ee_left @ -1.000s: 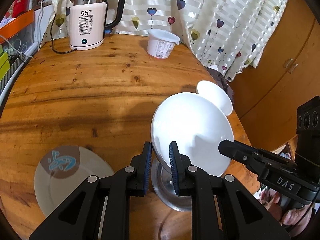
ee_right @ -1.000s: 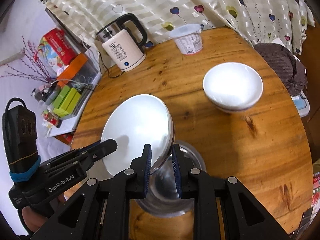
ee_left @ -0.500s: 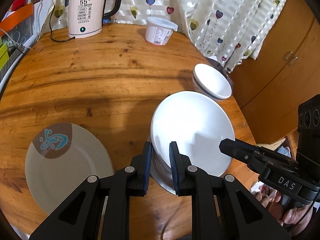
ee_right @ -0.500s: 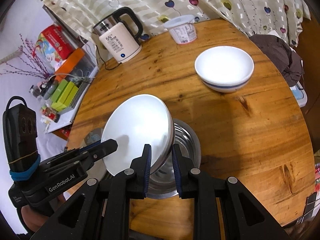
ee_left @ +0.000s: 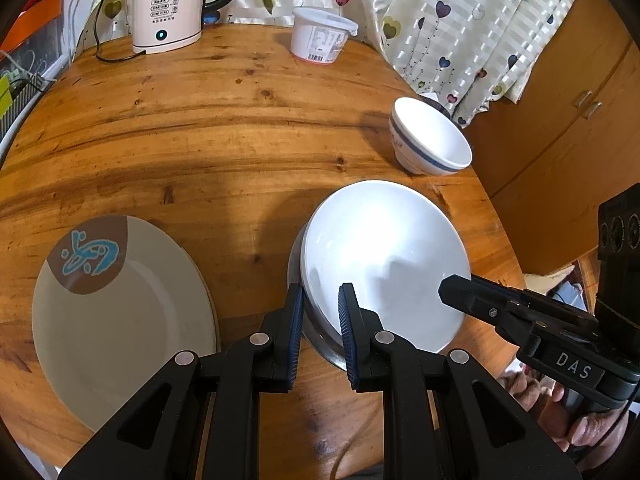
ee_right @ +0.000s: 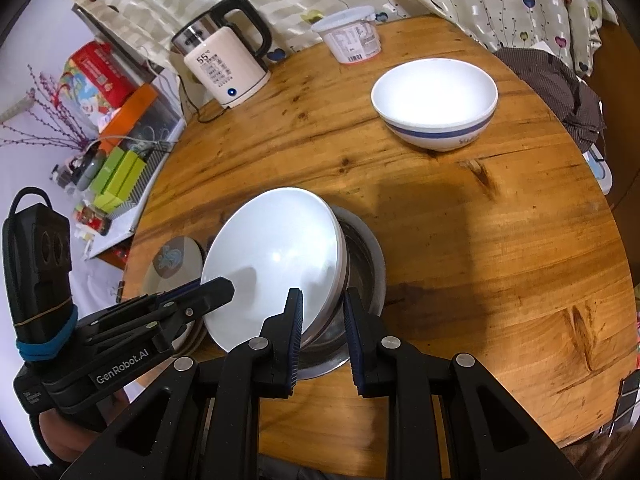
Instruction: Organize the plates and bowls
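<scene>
A: How much of the steel bowl (ee_left: 320, 344) can you see?

B: Only a sliver; the white bowl (ee_left: 384, 264) covers the rest, so whether they touch is unclear.

A: The kettle (ee_left: 168, 4)?

B: Its top is cut off in the left view. The label print on the tub (ee_right: 352, 40) is too small to read.

A: And the plate (ee_right: 172, 260)?

B: Half hidden in the right view behind the white bowl and the left tongs (ee_right: 216, 288).

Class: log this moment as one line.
left gripper: shut on white bowl | right gripper: shut on white bowl | bowl over steel bowl
</scene>
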